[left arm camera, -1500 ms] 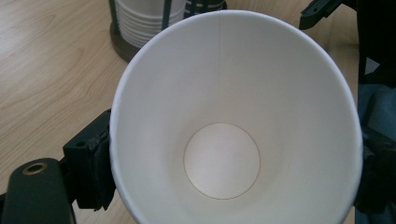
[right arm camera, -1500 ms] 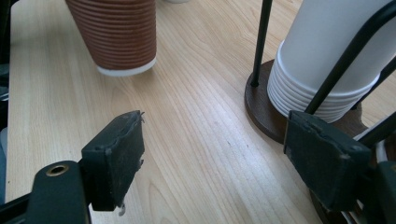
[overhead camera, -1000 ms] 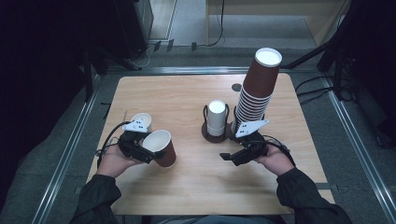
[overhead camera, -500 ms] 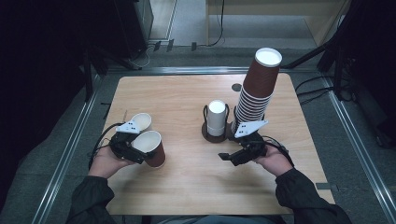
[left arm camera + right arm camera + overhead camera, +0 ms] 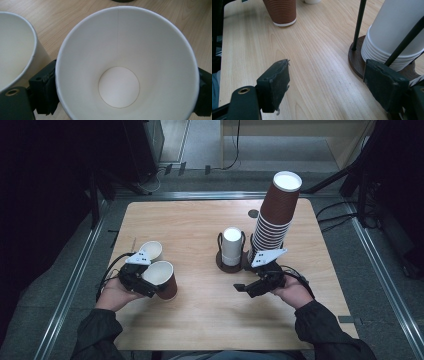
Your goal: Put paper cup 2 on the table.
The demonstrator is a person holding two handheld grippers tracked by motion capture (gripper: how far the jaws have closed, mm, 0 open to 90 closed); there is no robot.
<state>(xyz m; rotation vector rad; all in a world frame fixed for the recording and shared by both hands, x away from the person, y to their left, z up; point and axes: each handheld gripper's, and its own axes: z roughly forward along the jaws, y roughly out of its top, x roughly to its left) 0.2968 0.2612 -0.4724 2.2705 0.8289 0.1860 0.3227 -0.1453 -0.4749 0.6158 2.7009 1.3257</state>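
Tabletop (image 5: 210,320) of pale wood. Left tongs (image 5: 150,282) pinch a brown paper cup (image 5: 161,277) across its wall near the rim, low over the near-left part; the left gripper view looks straight into its white inside (image 5: 125,65), a black pad on either side. Second cup, white (image 5: 150,251), just beside it, farther off. Right tongs (image 5: 250,287) spread and empty, low over the wood, near the wire holder (image 5: 231,262) with its white cup stack (image 5: 232,245). Tall brown cup stack (image 5: 275,215) stands just right of the holder.

Judgement: cup is very light, thin-walled, crushes or ovals under squeeze. Grip gently just below the rolled rim, where the wall is stiffest; the waxy surface may slip.
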